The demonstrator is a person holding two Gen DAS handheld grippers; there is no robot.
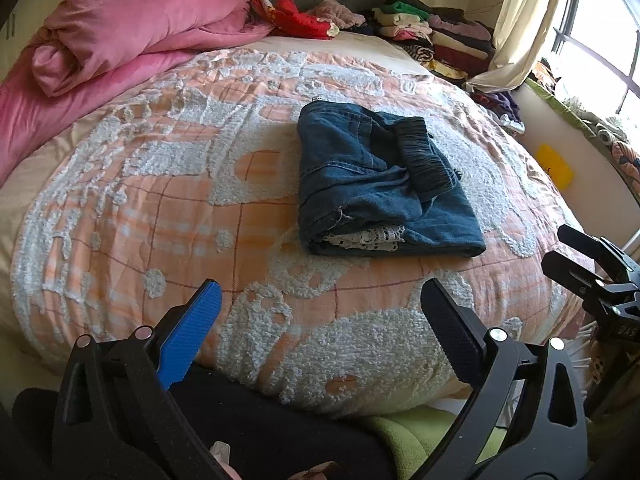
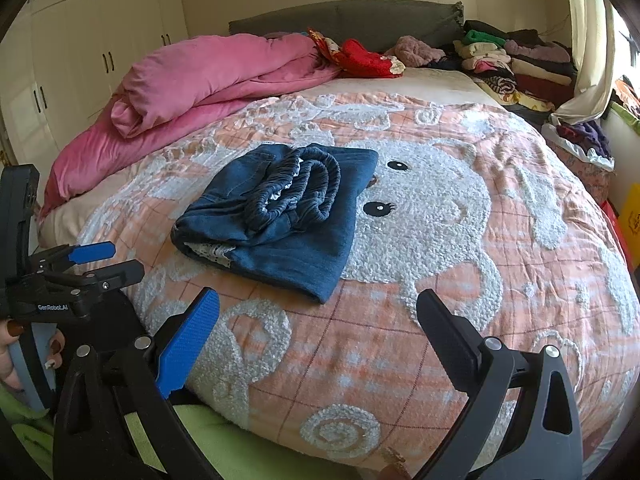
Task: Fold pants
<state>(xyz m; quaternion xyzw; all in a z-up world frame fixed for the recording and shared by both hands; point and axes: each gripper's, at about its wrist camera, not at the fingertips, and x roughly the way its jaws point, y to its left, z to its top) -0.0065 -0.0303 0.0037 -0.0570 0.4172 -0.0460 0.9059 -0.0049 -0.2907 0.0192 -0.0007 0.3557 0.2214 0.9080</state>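
Both tongs, the left (image 1: 320, 320) and the right (image 2: 318, 324), gape open and empty over the near edge of the bedspread (image 2: 460, 280). One folded pair of jeans (image 1: 376, 184) lies mid-bed at twelve o'clock, bare cover around it. One pink quilt (image 1: 120, 36) lies at ten o'clock, one clothes stack (image 1: 432, 32) at one.

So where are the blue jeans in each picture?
Left wrist view: the folded jeans lie on the bedspread, a little right of centre and above the open left gripper.
Right wrist view: the jeans lie left of centre, beside the bear face on the bedspread, above the open right gripper.
Shared landmark: the pink duvet, upper left in both.
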